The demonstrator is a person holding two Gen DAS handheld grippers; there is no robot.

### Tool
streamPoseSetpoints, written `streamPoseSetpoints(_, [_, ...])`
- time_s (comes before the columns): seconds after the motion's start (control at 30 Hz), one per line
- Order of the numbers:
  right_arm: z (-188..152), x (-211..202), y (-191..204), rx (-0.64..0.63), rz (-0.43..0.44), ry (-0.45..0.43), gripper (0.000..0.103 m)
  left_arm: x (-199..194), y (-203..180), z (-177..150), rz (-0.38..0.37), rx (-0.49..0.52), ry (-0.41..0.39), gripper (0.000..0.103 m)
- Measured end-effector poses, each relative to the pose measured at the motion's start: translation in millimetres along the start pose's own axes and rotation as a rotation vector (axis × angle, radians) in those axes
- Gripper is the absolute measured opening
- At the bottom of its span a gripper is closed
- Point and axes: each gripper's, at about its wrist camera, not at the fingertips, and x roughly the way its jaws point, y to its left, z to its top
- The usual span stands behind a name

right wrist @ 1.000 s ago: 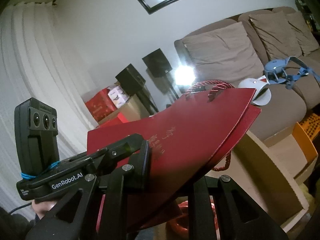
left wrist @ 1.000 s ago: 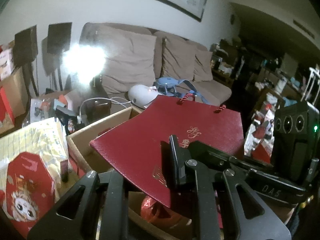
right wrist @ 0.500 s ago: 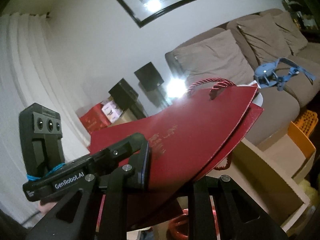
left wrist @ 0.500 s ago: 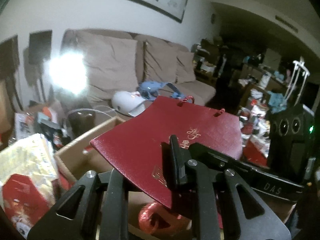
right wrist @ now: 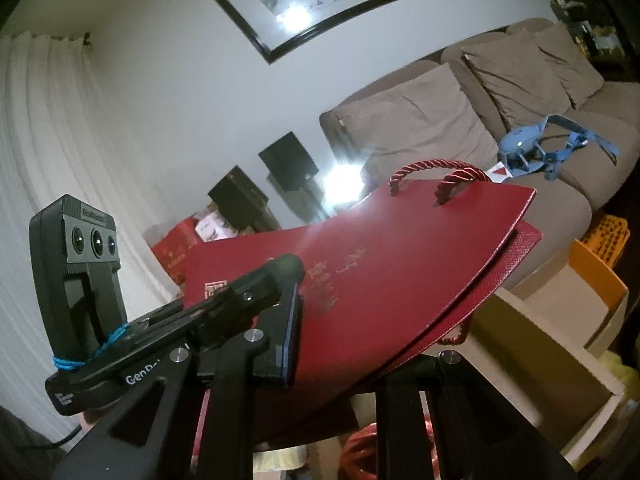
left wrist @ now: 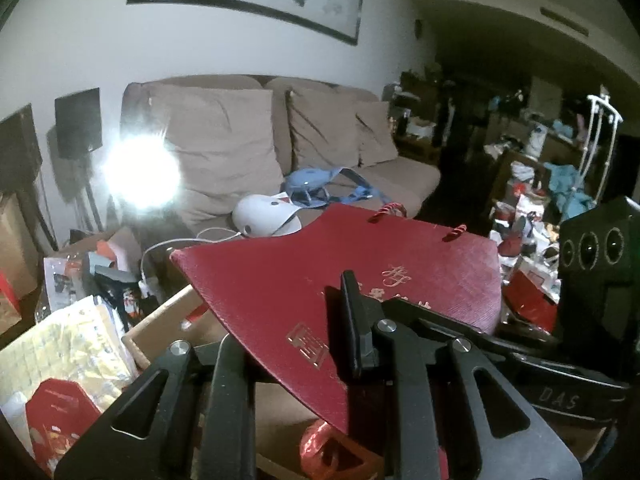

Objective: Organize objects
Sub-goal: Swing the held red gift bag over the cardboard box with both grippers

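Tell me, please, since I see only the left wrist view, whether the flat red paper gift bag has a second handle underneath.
Observer: Yes. The right wrist view shows the red paper gift bag with one red twisted-rope handle on top and a second rope handle dangling below it.
Operator: Do its two sides lie flush together?
Observer: No. At the handle end the textured lower panel gapes away from the upper one.
Operator: Is anything off to that side?
Observer: An open orange box stands there, lower than the bag.
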Motion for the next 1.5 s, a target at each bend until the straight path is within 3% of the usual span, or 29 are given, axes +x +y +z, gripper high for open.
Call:
streamPoseSetpoints(0.3, [-11.3, 18.2, 3.2, 0.016, 0.016, 0.090, 0.017, 2.6, 24.0, -14.1, -0.011, -0.077, 0.053, 0.021])
streamPoseSetpoints(0.7, [-14.6, 23.9, 0.9, 0.012, 0.027, 0.111, 0.017, 3.6, 27.4, -18.0, -0.007, -0.091, 0.070, 0.021])
streamPoseSetpoints(1.5, [-29.4, 45.2, -29.2, 0.104, 0.008, 0.214, 0.017, 39.8, 36.5, -30.0, -0.021, -0.133, 0.221, 0.021])
